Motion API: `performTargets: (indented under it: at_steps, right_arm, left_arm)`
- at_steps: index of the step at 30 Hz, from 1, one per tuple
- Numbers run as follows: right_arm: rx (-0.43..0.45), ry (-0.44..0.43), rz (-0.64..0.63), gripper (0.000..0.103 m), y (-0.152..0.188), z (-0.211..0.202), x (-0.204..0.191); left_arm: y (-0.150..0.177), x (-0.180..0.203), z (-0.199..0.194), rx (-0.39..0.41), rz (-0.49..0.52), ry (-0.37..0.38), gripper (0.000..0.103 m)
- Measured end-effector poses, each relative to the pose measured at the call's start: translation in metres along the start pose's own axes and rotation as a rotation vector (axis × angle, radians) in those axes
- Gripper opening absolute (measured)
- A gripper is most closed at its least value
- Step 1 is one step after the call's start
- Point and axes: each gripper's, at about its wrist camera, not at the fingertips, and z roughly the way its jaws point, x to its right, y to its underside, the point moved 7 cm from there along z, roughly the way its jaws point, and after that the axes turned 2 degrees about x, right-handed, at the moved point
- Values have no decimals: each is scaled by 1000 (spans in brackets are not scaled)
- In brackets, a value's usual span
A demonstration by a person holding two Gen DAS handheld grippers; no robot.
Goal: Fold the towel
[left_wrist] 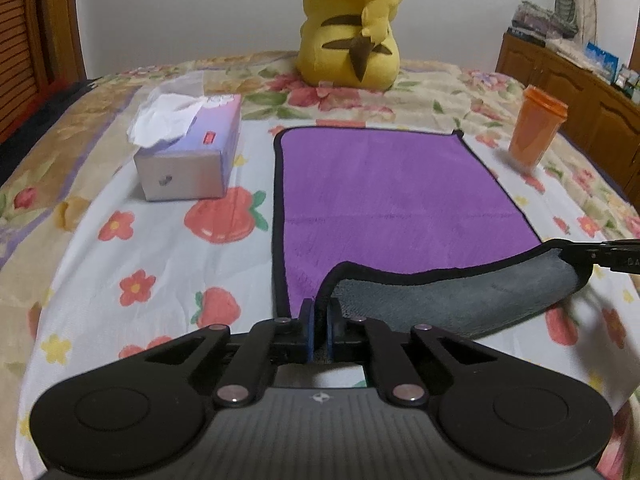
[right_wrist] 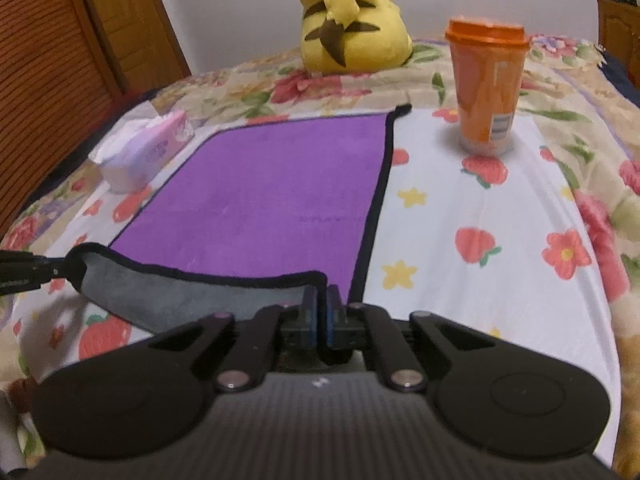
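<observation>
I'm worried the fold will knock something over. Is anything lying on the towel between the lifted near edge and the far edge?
Nothing visible does. The towel is bare; tissue box and orange cup stand off its sides.

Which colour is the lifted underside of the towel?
Grey underside, with black edging; the left wrist view shows it best.

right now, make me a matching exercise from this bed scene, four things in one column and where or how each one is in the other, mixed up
Things:
1. towel
2. tissue box
3. orange cup
4. yellow plush toy

Places or states:
a. sits at the far end of the bed, back to the cameras
b. near edge lifted, grey underside showing
c. stands upright to the right of the towel
d. lies to the left of the towel

Pairs: 1-b, 2-d, 3-c, 4-a
</observation>
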Motion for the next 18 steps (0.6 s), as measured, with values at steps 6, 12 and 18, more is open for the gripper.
performTargets:
  at_steps: [6,12,18]
  right_arm:
    - [57,2,4,5,-9,-6,2]
    - [107,3,0,4,-16,-12,1]
    - [135,5,-22,4,-21,-13,-1]
  left_arm:
    - [-8,0,-8,44,-9,4,6]
    - [-14,1,-15,78,-2,5,6]
    - [-23,0,-13,97,14,2,6]
